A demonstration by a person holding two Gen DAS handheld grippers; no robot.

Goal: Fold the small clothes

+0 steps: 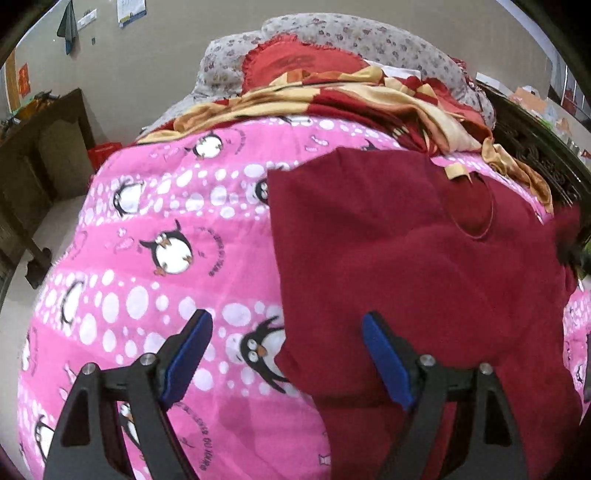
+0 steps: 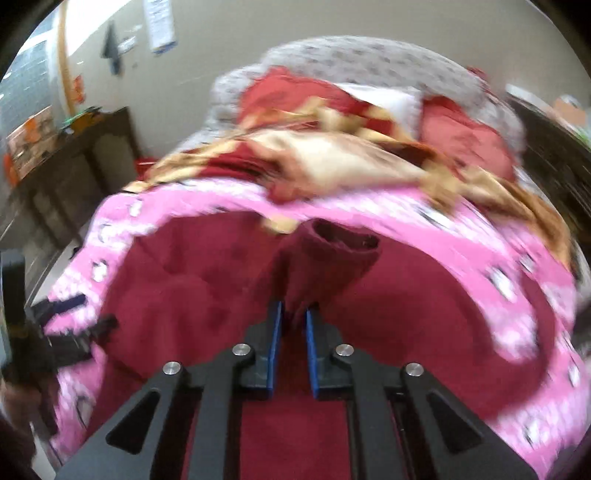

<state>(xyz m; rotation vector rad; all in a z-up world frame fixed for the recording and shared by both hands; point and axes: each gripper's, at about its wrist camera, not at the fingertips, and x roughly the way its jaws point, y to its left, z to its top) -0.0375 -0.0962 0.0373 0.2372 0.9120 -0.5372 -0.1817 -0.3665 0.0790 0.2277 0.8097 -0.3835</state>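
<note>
A dark red garment (image 1: 406, 266) lies spread on a pink penguin-print quilt (image 1: 147, 258). My left gripper (image 1: 286, 321) hovers open over the garment's left edge, its blue pads (image 1: 192, 354) wide apart with nothing between them. In the blurred right wrist view the same dark red garment (image 2: 406, 314) fills the middle. There my right gripper (image 2: 294, 314) is shut on a bunched sleeve (image 2: 332, 254) of the garment, whose open cuff stands up just beyond the pads. The left gripper (image 2: 70, 328) shows as a dark blur at the left edge of that view.
A heap of red and cream patterned fabric (image 1: 351, 99) lies at the far end of the quilt, before grey floral bedding (image 1: 369, 33). A dark wooden cabinet (image 1: 40, 155) stands on the floor at the left. A dark slatted frame (image 1: 535, 147) borders the bed's right side.
</note>
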